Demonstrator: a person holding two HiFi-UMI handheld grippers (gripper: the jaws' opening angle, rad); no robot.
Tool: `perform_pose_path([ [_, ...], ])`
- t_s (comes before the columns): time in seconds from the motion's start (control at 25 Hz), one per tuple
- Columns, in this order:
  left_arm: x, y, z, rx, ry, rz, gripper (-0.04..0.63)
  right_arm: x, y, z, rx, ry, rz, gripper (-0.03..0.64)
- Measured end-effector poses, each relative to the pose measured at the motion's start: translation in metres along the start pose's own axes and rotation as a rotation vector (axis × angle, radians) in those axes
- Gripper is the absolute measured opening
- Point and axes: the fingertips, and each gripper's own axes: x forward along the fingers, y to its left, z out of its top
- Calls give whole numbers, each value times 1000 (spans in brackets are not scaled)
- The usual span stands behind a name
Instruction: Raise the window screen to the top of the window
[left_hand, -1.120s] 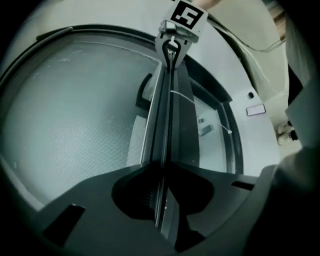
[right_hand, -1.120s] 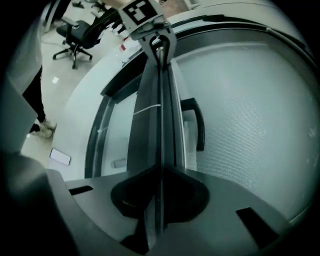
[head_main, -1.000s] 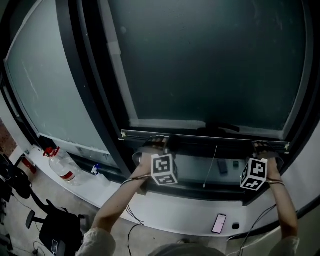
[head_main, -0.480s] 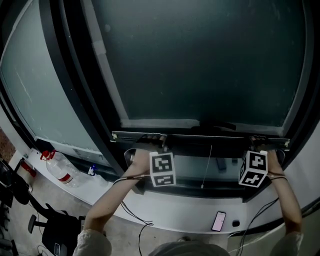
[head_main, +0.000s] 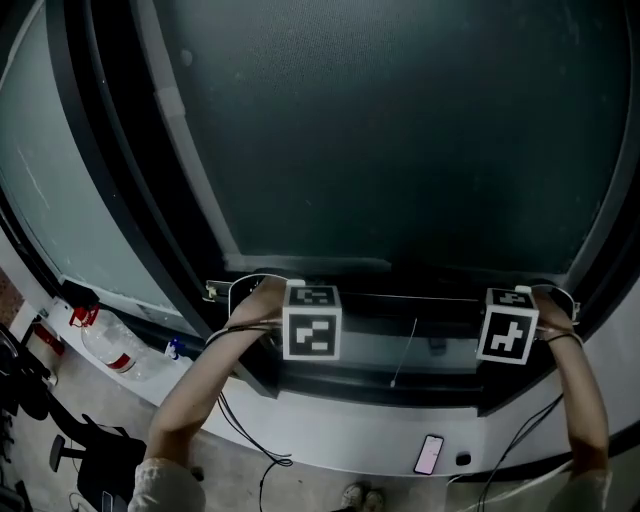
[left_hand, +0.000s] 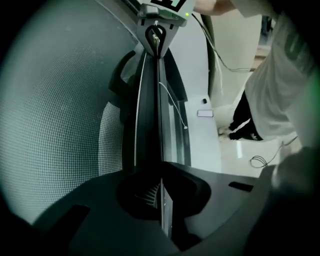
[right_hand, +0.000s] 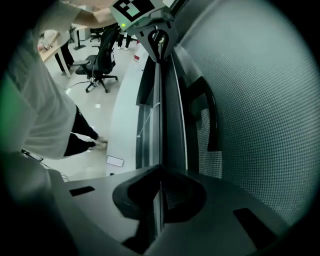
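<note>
Pale floor (head_main: 320, 478) lies below us. We hold the 2 grippers, left gripper (left_hand: 161, 192) and right gripper (right_hand: 160, 192), clenched on the screen bar (head_main: 420, 298), low near the sill. Beyond it rises the window screen (head_main: 400, 130).

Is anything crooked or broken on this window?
Nothing looks broken. The screen's bottom bar sits about level, with the left claw and right claw each shut on one end. Only a thin cord dangles loose under it.
</note>
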Motion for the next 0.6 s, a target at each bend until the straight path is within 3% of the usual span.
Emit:
perform_pose_path([
  [0.08,2,-6,3,-18,-32,-77,17,7,7,1,28,-24,89,18],
  [0.16,4,-14,4,-11,-40,-50,17,5,10,5,-7,-59,21,20],
  [0.36,-36,21,1,34,-3,165,17,-40,-19,0,-89,-39,-265,20],
  [0.6,-185,117,6,48,-4,518,17,-188,-108,7,-95,-74,-638,20],
])
